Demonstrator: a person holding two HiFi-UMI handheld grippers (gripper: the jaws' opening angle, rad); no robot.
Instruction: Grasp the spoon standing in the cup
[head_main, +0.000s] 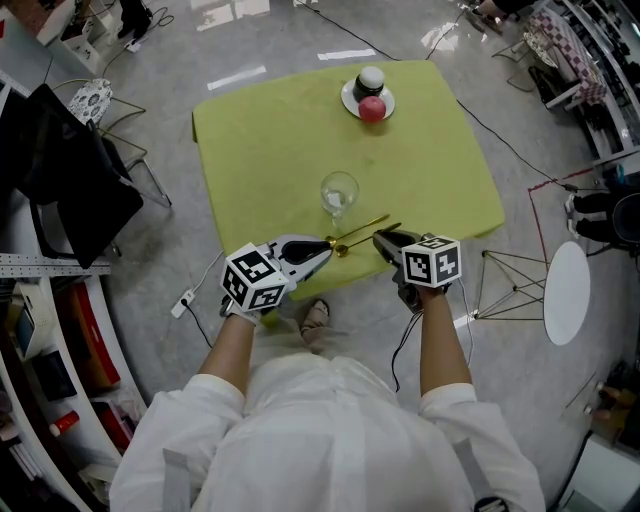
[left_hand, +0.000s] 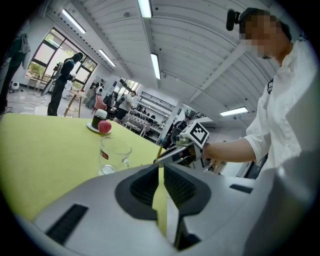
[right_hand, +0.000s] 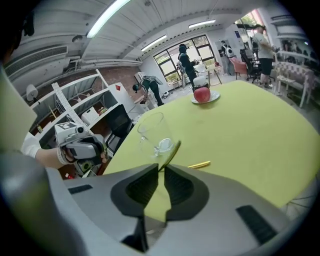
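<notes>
The clear glass cup (head_main: 339, 192) stands empty on the yellow-green table (head_main: 260, 140); it also shows in the left gripper view (left_hand: 114, 152) and the right gripper view (right_hand: 152, 132). Two gold utensils lie low and crossed in front of it. The gold spoon (head_main: 362, 232) has its bowl end at my left gripper (head_main: 328, 247), whose jaws are nearly closed on it; a thin gold strip (left_hand: 159, 150) rises from their tips. My right gripper (head_main: 379, 238) is shut on the second gold utensil (right_hand: 171, 151), which slants up from its tips. A gold handle end (right_hand: 199, 164) rests on the cloth.
A white plate (head_main: 350, 100) with a red apple (head_main: 372, 109) and a dark jar (head_main: 370, 80) sits at the table's far side. The table's near edge runs just under both grippers. Chairs, shelves, cables and a white stool (head_main: 566, 292) surround the table.
</notes>
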